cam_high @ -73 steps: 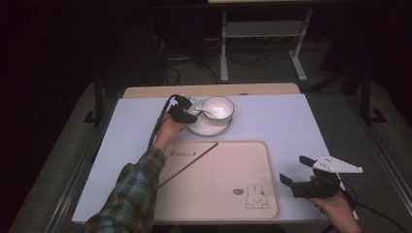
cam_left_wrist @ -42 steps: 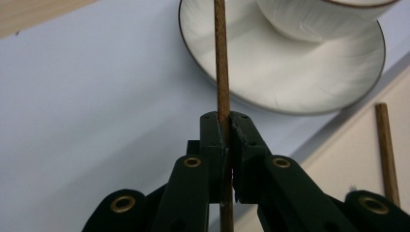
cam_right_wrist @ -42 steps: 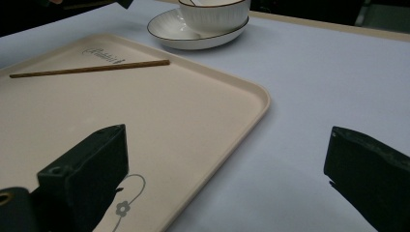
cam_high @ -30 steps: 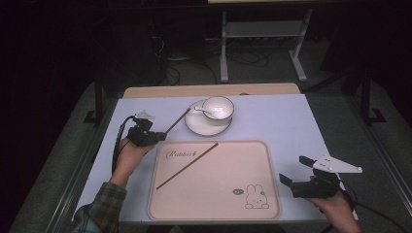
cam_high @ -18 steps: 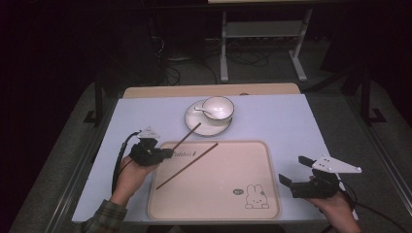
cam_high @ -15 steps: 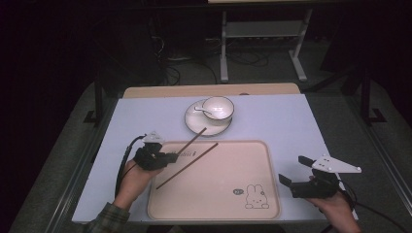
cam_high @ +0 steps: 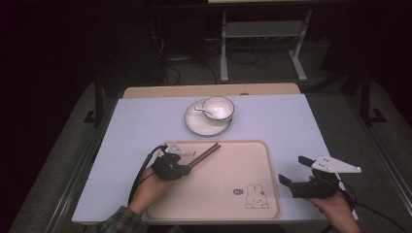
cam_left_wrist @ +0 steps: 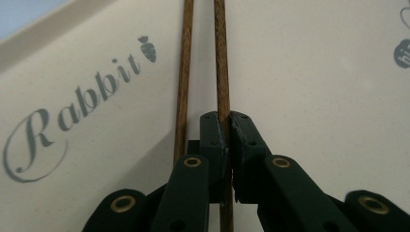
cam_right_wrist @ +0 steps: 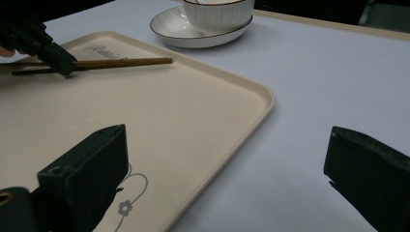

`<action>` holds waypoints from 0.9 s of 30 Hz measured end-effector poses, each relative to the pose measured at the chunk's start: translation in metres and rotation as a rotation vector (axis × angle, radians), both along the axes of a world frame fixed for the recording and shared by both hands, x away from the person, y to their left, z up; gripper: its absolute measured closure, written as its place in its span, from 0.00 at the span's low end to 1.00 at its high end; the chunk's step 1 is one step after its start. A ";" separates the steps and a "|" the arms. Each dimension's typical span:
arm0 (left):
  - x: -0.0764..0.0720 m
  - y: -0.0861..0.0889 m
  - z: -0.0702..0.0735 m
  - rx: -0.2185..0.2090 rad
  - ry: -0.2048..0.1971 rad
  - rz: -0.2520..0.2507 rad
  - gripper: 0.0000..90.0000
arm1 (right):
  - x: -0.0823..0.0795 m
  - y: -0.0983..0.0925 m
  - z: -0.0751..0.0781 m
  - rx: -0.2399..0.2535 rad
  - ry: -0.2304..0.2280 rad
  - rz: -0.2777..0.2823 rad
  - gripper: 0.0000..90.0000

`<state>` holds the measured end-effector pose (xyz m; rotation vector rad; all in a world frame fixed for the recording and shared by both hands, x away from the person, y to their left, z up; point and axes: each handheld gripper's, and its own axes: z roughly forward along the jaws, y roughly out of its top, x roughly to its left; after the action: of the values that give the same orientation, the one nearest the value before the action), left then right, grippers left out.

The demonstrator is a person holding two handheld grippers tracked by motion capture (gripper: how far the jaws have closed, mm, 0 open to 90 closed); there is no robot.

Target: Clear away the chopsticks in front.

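On tray (cam_high: 243, 165): two chopsticks (cam_high: 204, 154)

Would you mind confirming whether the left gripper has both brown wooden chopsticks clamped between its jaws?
No, the left gripper pinches only one brown wooden chopstick; the other chopstick lies beside its jaws on the beige tray.
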<state>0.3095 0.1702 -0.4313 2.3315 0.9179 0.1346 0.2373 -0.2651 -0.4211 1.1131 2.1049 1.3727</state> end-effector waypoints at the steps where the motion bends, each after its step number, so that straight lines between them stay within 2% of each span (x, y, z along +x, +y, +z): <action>1: 0.000 0.000 -0.001 0.002 0.003 0.002 0.93 | 0.000 0.000 0.000 0.000 0.000 0.000 0.01; 16: 0.000 0.000 -0.002 0.003 0.004 0.000 0.91 | 0.000 0.000 0.000 0.000 0.000 0.001 0.02; 19: 0.002 0.000 0.003 -0.008 -0.001 -0.003 0.91 | 0.000 0.000 0.000 0.000 -0.001 0.001 0.02; 22: 0.009 -0.002 0.012 -0.039 -0.011 -0.011 0.90 | 0.000 0.000 0.000 0.001 -0.001 -0.001 0.02; 27: 0.027 -0.021 0.024 -0.076 -0.030 -0.073 0.95 | 0.000 0.001 0.000 -0.003 -0.001 0.000 0.02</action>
<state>0.3369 0.1497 -0.4071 2.2834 0.8087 0.1030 0.2375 -0.2640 -0.4207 1.1106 2.1055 1.3693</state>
